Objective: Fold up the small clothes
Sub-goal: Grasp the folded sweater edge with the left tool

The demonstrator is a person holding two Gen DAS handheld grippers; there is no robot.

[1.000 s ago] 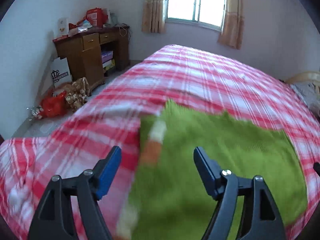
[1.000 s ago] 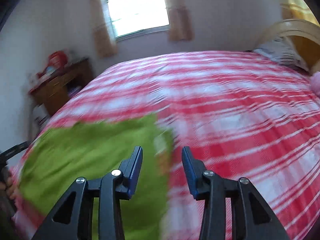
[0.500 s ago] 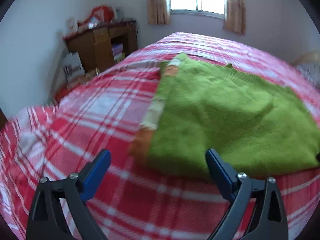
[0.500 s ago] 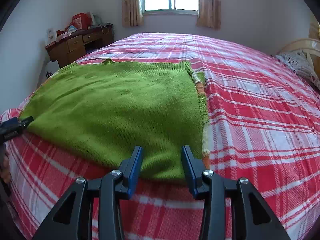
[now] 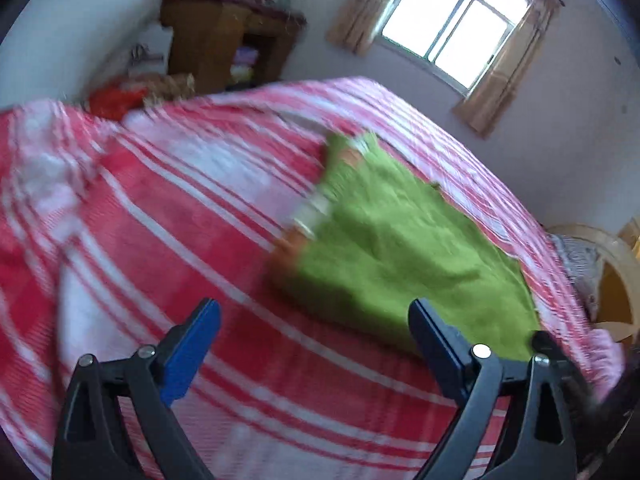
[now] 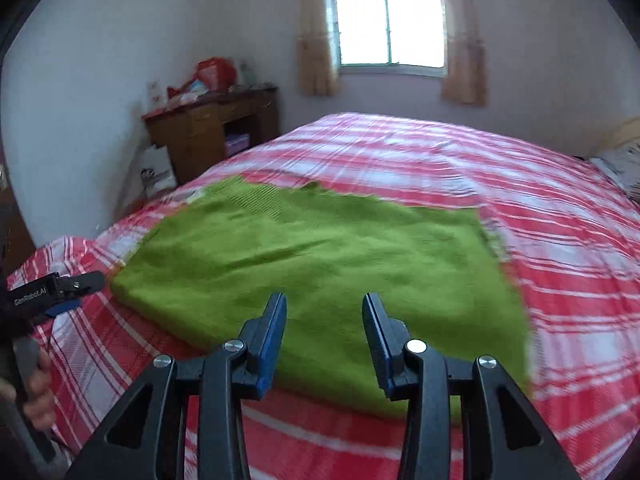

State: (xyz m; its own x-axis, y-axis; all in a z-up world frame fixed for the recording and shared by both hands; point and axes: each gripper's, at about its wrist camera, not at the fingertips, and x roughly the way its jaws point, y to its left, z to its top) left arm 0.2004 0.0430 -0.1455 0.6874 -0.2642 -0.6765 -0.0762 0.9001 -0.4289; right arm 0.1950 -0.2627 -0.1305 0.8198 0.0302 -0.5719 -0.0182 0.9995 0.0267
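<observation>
Left gripper (image 5: 314,336) gapes wide above the plaid bedspread (image 5: 160,240); green sweater (image 5: 400,256) lies just beyond, blurred.

1. We see a bed (image 6: 540,208) filling most of both views, covered by a red, pink and white plaid sheet (image 5: 168,216).
2. A green knit garment (image 6: 320,272) lies flat on the sheet, folded to a rough rectangle near the bed's near edge.
3. In the left wrist view the garment (image 5: 400,248) shows an orange and white striped band along its left edge; that view is blurred, so we cannot make out finer detail.
4. A patterned pillow (image 6: 624,164) lies at the far right of the bed.
5. The sheet looks slightly wrinkled toward the near left corner.
</observation>
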